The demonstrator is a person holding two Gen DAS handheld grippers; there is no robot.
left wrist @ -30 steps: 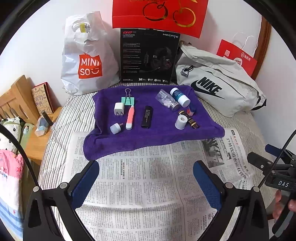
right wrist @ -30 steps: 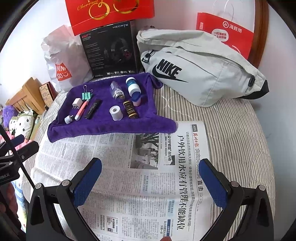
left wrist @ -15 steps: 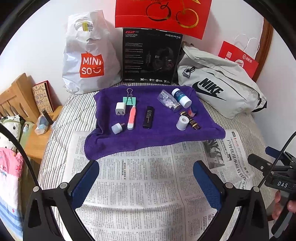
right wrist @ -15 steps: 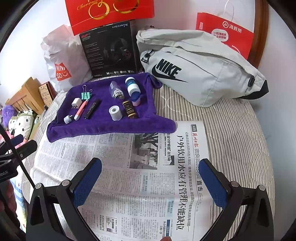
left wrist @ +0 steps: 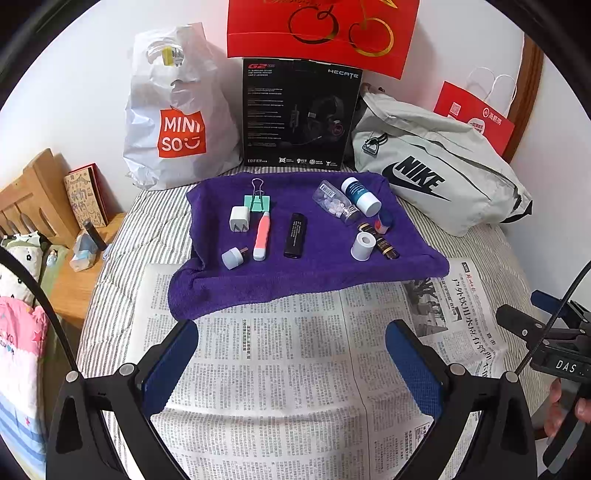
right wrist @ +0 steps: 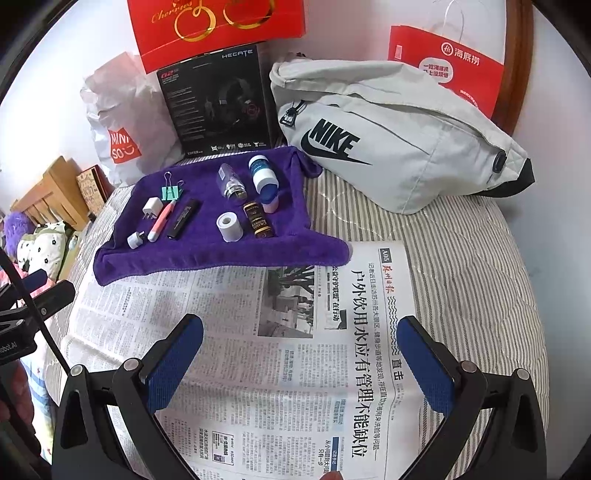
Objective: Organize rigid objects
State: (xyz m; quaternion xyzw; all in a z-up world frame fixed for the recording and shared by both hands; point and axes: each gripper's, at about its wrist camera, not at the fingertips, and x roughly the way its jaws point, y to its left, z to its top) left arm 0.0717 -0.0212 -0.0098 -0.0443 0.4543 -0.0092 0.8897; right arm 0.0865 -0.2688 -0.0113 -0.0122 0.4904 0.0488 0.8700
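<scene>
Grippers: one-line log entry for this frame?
left gripper: open, empty | right gripper: open, empty | both over newspaper | items on purple towel: untouched

A black rectangular headset box (left wrist: 300, 114) stood against the wall. Left of this box was a white plastic shopping bag (left wrist: 173, 110), right of it a grey fabric waist bag (left wrist: 436, 181), above it a red cardboard box (left wrist: 321, 33).

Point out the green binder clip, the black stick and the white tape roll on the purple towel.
green binder clip (left wrist: 257, 202), left wrist view, on its green body.
black stick (left wrist: 295, 235), left wrist view, mid-length on its top face.
white tape roll (right wrist: 229, 226), right wrist view, on its side wall.
</scene>
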